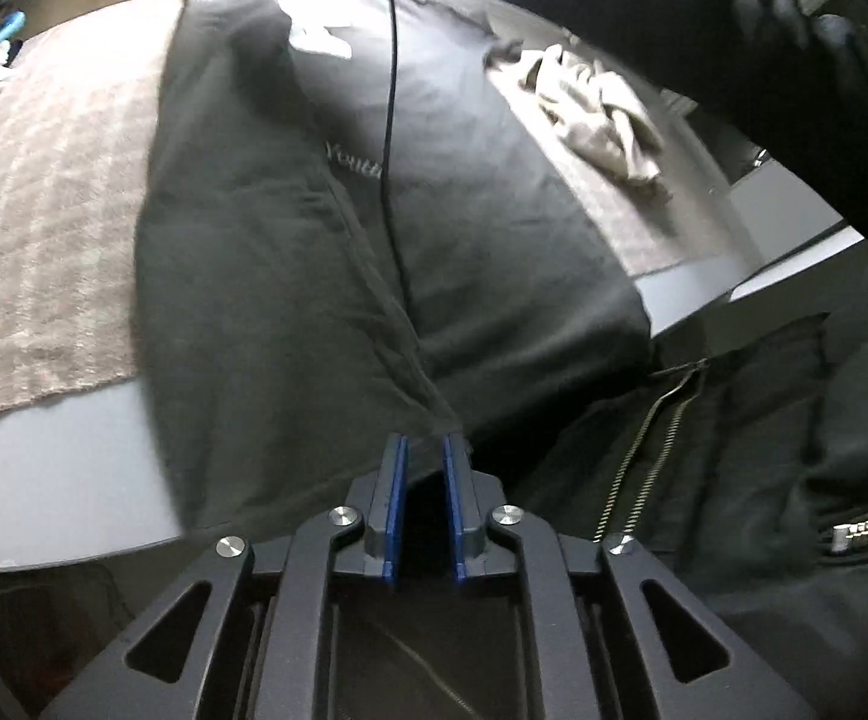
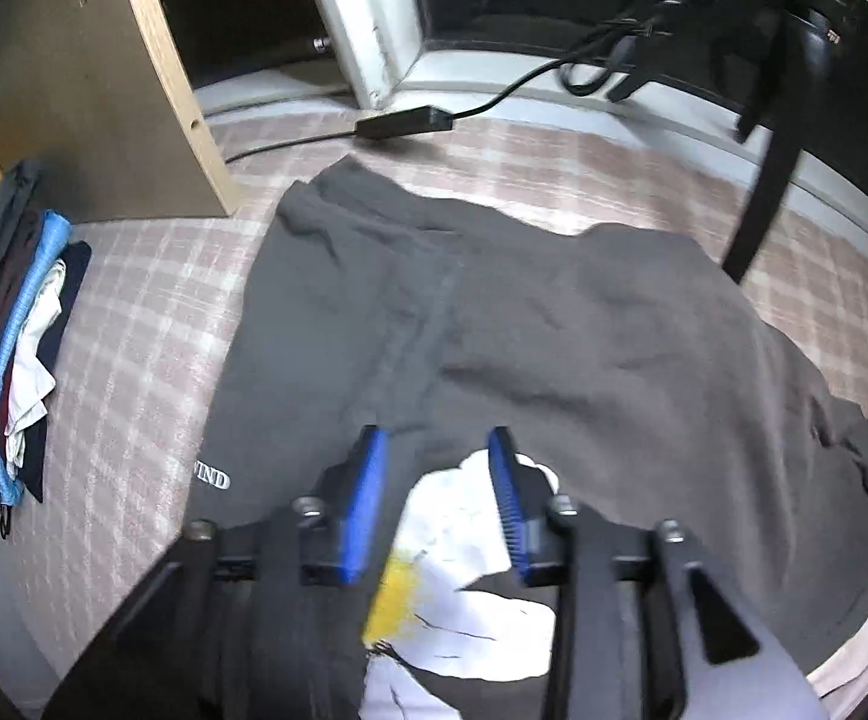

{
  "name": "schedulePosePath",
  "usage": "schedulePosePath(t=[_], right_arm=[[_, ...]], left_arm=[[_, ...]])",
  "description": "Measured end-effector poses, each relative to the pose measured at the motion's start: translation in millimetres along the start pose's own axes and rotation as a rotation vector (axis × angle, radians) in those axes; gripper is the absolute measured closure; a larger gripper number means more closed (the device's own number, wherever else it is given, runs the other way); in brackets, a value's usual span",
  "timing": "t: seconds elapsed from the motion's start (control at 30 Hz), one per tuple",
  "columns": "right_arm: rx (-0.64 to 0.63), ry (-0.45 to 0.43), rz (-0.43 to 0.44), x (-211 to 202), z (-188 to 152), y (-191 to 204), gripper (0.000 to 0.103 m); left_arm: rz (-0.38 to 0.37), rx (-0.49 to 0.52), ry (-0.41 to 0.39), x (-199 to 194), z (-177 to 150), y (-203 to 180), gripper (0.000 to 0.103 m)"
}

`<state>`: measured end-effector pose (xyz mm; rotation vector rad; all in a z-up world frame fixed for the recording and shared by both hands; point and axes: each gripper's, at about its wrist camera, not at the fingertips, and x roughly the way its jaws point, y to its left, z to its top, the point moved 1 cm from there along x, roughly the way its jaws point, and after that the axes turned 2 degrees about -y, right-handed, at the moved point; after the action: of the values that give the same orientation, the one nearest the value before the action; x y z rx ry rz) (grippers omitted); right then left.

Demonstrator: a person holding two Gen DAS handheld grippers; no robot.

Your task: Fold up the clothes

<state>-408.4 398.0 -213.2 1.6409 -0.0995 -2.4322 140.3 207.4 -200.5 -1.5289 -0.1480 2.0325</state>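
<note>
A dark grey T-shirt lies spread over the plaid-covered table, with pale lettering on its chest. My left gripper is at the shirt's near edge. A raised ridge of fabric runs up into the narrow gap between its blue pads, which look closed on it. In the right wrist view the same T-shirt lies wrinkled, with a white and yellow print showing under the gripper. My right gripper hovers above the shirt with its jaws open and nothing between them.
A crumpled beige garment lies on the table at the right. A stack of folded clothes sits at the left edge. A black cable crosses the shirt. A power adapter and a wooden panel stand behind. The person's black jacket is close.
</note>
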Motion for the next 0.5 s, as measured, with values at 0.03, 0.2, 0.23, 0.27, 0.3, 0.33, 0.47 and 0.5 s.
schedulePosePath(t=[0.03, 0.2, 0.23, 0.27, 0.3, 0.33, 0.47, 0.5], right_arm=[[0.012, -0.018, 0.022, -8.4, -2.5, -4.2, 0.067], [0.103, -0.074, 0.294, -87.2, -34.7, -26.2, 0.065], [0.094, -0.085, 0.328, -104.4, -47.7, -26.9, 0.063], [0.081, -0.095, 0.354, -120.6, -60.8, -27.1, 0.058], [0.045, -0.107, 0.358, -141.8, -83.3, -24.3, 0.054], [0.017, -0.115, 0.359, -157.6, -104.0, -21.7, 0.054], [-0.041, -0.058, 0.4, -195.8, -209.5, -11.5, 0.053], [-0.039, -0.036, 0.415, -200.6, -239.5, -7.6, 0.053]], left_arm=[[-0.005, -0.005, -0.004, -5.5, -1.8, -0.4, 0.084], [0.065, -0.015, -0.05, -55.7, -24.2, 4.1, 0.075], [0.081, -0.035, -0.059, -64.9, -30.6, 11.5, 0.073], [0.096, -0.058, -0.067, -73.7, -37.2, 20.3, 0.073], [0.105, -0.084, -0.071, -77.8, -41.3, 28.8, 0.073], [0.113, -0.113, -0.072, -80.5, -46.4, 40.5, 0.073], [0.116, -0.159, -0.048, -74.0, -58.6, 70.5, 0.073], [0.113, -0.141, -0.039, -69.1, -58.6, 72.6, 0.073]])
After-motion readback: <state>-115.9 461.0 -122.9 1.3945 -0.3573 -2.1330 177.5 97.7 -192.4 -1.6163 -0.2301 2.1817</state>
